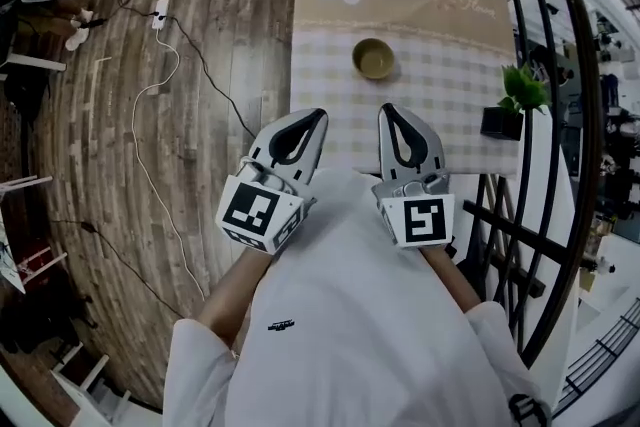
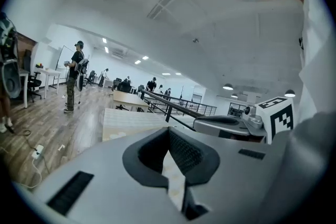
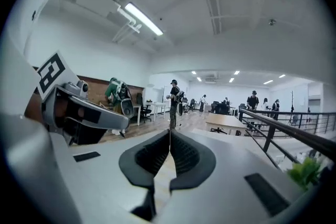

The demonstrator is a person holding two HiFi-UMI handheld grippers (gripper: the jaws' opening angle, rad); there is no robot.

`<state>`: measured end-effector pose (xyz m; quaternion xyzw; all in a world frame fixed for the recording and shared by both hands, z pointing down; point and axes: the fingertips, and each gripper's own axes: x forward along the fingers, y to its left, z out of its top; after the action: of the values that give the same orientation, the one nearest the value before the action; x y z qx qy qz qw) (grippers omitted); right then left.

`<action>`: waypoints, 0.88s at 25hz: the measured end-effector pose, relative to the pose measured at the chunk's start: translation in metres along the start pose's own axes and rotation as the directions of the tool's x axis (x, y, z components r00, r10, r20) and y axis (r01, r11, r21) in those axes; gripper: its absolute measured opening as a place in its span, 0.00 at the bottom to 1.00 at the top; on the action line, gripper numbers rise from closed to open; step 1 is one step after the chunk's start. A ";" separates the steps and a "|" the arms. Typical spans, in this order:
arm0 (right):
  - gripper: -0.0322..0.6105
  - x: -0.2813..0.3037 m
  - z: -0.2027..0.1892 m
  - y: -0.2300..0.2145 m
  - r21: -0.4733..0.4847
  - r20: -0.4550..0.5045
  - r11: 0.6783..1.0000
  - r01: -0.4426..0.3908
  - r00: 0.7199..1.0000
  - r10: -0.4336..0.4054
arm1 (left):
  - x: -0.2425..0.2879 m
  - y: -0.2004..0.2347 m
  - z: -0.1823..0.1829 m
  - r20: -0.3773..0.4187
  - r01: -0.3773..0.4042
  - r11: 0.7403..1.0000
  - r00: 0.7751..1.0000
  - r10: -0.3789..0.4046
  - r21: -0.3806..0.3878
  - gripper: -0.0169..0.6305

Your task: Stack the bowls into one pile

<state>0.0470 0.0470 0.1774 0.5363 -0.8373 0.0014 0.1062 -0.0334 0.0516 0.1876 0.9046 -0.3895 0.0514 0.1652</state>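
Observation:
One olive-green bowl [image 1: 373,58] sits on the checked tablecloth [image 1: 330,85] near the middle of the table; it could be a pile of bowls, which I cannot tell from above. My left gripper [image 1: 318,115] is held close to my chest, short of the table's near edge, jaws shut and empty. Beside it my right gripper [image 1: 388,110] is held level with it, also shut with nothing between its jaws. Both gripper views look out level across the room, with the left gripper [image 2: 169,129] and right gripper [image 3: 169,132] tips closed; the bowl is not visible in them.
A small potted plant [image 1: 512,102] stands at the table's right edge. A black metal railing [image 1: 560,115] runs along the right. Cables and a charger [image 1: 160,13] lie on the wood floor to the left. People stand at desks far across the room.

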 end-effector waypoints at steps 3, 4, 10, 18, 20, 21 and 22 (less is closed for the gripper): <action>0.10 -0.009 -0.006 0.012 0.057 0.032 0.998 0.012 0.999 -0.014 | -0.006 -0.007 0.002 0.073 -0.016 0.999 0.997 0.014 0.029 0.05; 0.10 -0.010 -0.005 0.015 0.077 0.047 0.997 0.015 0.999 -0.019 | -0.007 -0.009 0.001 0.086 -0.016 0.999 0.996 0.012 0.037 0.05; 0.10 -0.019 -0.015 0.015 0.126 0.044 0.991 0.039 0.998 -0.045 | -0.007 -0.026 -0.015 0.050 0.014 0.997 0.999 -0.018 0.075 0.05; 0.10 -0.026 -0.024 0.016 0.149 0.024 0.988 0.041 0.999 -0.045 | -0.006 -0.038 -0.029 0.014 0.055 0.995 0.998 -0.057 0.084 0.05; 0.10 -0.028 -0.026 0.017 0.158 0.015 0.987 0.042 0.999 -0.045 | -0.007 -0.040 -0.030 0.013 0.056 0.995 0.998 -0.058 0.080 0.05; 0.10 -0.030 -0.027 0.017 0.163 0.009 0.986 0.043 0.999 -0.045 | -0.008 -0.040 -0.031 0.012 0.056 0.996 0.998 -0.057 0.073 0.05; 0.10 -0.030 -0.029 0.017 0.166 0.004 0.985 0.044 0.999 -0.045 | -0.008 -0.040 -0.033 0.011 0.056 0.996 0.998 -0.056 0.065 0.05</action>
<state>0.0489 0.0848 0.2018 0.5618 -0.8225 0.0666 0.0582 -0.0086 0.0942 0.2065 0.9203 -0.3632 0.0537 0.1350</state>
